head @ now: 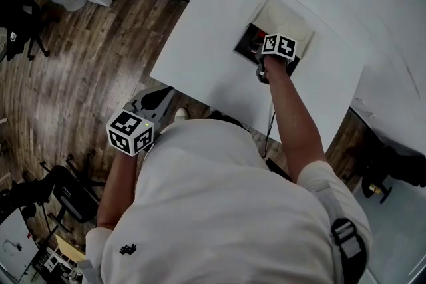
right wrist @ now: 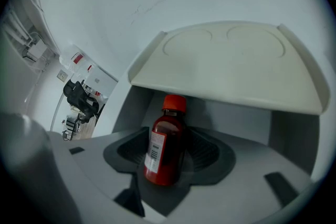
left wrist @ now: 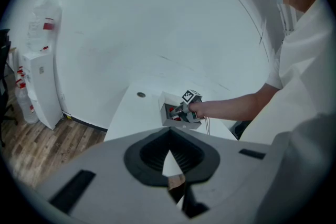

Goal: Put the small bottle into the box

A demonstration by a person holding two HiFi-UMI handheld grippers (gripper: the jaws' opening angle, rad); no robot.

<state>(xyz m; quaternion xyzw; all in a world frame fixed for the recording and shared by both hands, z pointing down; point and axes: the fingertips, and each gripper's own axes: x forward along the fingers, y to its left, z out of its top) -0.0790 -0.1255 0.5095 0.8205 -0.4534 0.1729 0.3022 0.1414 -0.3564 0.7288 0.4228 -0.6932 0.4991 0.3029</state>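
Fingers [right wrist: 210, 153] of the right gripper [right wrist: 167, 162] clamp the small bottle [right wrist: 164, 147] upright inside the open box [right wrist: 286, 126], under its raised lid [right wrist: 226, 60]; the left gripper [left wrist: 169, 168] hangs closed and empty, near left. Released above the box floor, the bottle could topple, or pulling out could snag the lid.

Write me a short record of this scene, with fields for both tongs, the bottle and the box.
box: on the white table, lid raised
small bottle: red, red cap, upright, under the lid
right tongs: shut on the small bottle, reaching into the box
left tongs: shut, empty, held off the table
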